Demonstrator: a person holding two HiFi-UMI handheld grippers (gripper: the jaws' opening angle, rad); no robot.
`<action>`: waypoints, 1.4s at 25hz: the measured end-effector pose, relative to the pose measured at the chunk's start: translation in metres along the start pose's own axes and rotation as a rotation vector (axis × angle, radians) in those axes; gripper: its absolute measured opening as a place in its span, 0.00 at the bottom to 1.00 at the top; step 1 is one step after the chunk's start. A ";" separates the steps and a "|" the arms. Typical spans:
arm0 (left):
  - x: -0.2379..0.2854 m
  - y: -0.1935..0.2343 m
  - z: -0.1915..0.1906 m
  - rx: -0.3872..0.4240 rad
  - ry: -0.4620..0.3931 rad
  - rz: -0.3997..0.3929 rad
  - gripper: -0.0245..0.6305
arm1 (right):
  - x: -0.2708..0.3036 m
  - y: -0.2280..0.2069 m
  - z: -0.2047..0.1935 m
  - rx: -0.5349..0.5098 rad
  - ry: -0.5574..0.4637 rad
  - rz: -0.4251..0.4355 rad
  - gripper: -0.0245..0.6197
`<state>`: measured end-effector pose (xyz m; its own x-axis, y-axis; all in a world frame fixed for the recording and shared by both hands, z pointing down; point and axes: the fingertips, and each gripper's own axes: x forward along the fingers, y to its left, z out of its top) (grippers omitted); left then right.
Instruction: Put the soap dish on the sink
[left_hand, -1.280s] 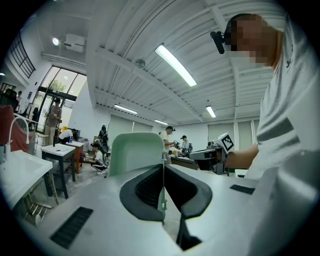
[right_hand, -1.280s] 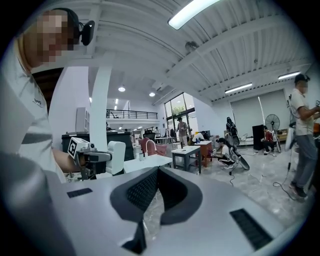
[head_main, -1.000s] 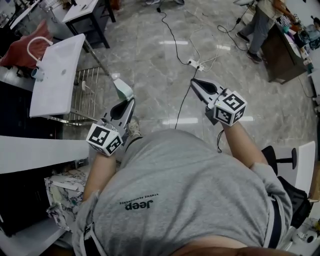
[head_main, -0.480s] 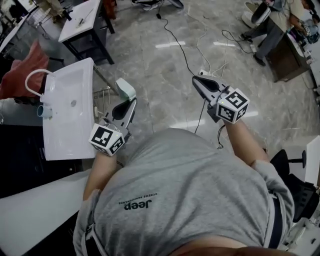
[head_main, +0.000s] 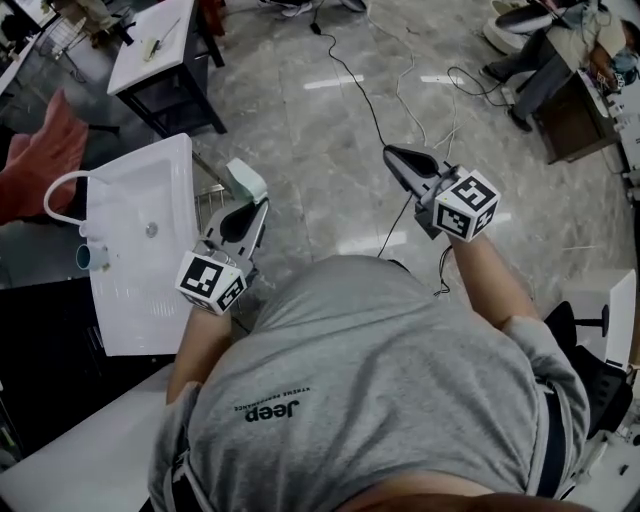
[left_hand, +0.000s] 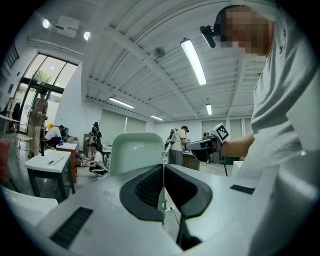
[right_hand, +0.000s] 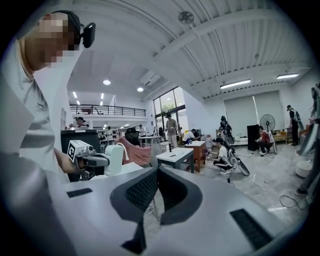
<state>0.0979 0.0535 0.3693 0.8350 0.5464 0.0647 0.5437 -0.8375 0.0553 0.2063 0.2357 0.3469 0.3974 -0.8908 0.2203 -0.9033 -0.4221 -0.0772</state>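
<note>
Left gripper (head_main: 257, 206) — still clamping soap dish (head_main: 246, 180) — now beside sink (head_main: 130, 285).

Marble floor (head_main: 300, 130) seen from 12 to 3 o'clock; cables (head_main: 352, 80) laid on it at 12. Sink (head_main: 125, 290) stood at 9, cup (head_main: 90, 257) set at its left edge. Table (head_main: 165, 35) at 11, small tool (head_main: 152, 45) laid on top.

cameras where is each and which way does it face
Head view: on the head, steeply down at sink, floor; torso, arms, left gripper, right gripper.
Left gripper view: rides it, level along fingers shut on dish; torso right.
Right gripper view: rides it, along shut fingers; torso left.
Shared: all show the dish.
</note>
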 end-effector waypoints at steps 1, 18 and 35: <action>0.004 0.005 -0.001 -0.001 0.004 0.000 0.07 | 0.005 -0.006 0.000 0.003 0.002 0.000 0.12; 0.166 0.055 0.008 -0.036 0.032 0.173 0.07 | 0.054 -0.171 0.026 0.002 -0.025 0.205 0.12; 0.220 0.070 0.002 0.008 0.078 0.063 0.07 | 0.074 -0.197 0.035 -0.010 0.007 0.163 0.12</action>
<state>0.3196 0.1146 0.3854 0.8585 0.4918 0.1455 0.4914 -0.8700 0.0407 0.4196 0.2473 0.3447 0.2445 -0.9460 0.2129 -0.9572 -0.2705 -0.1026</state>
